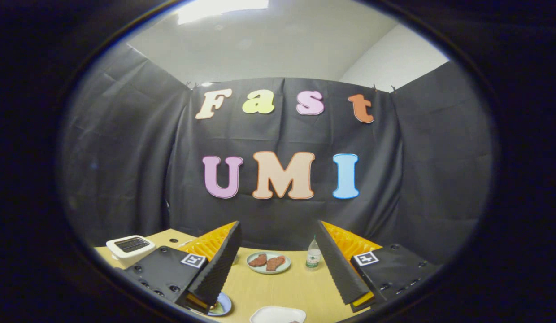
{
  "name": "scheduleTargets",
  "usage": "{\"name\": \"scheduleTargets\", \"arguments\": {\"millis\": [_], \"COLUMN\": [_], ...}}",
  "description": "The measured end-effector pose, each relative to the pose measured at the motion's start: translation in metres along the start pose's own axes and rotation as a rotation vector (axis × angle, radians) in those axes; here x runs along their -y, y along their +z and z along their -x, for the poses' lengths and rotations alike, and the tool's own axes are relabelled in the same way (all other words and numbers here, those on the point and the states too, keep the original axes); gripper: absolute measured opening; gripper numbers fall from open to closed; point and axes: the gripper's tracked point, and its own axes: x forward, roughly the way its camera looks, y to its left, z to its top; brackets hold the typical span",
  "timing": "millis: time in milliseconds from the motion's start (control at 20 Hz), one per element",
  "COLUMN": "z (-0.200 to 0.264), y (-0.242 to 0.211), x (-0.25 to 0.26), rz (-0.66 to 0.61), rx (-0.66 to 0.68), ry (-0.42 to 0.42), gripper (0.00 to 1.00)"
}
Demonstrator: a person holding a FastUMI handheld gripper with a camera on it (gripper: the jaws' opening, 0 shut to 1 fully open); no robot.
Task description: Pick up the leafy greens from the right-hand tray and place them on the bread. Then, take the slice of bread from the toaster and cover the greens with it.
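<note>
My gripper (pixel 278 224) is open and held high above the wooden table (pixel 278 287), with nothing between its fingers. The white toaster (pixel 130 249) stands at the table's far left corner, left of the left finger; its dark top slots face up, and I cannot tell whether bread sits in them. A blue-rimmed plate (pixel 223 306) peeks out from under the left finger, with something pale green on it that is mostly hidden. A white tray (pixel 278 315) lies below and between the fingers, cut off by the view.
A pale green plate (pixel 268 268) with two brown pieces stands beyond the fingers near the table's back edge. A small clear bottle (pixel 313 255) stands right of it. Black cloth walls close the booth behind and on both sides.
</note>
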Motion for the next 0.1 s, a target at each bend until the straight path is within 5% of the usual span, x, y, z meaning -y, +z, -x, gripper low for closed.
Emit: {"name": "scheduleTargets", "arguments": {"millis": [100], "z": [-0.0034], "y": [-0.0008], "x": [0.0051], "rz": [0.01], "rx": [0.0], "ry": [-0.009], "gripper": [1.0]}}
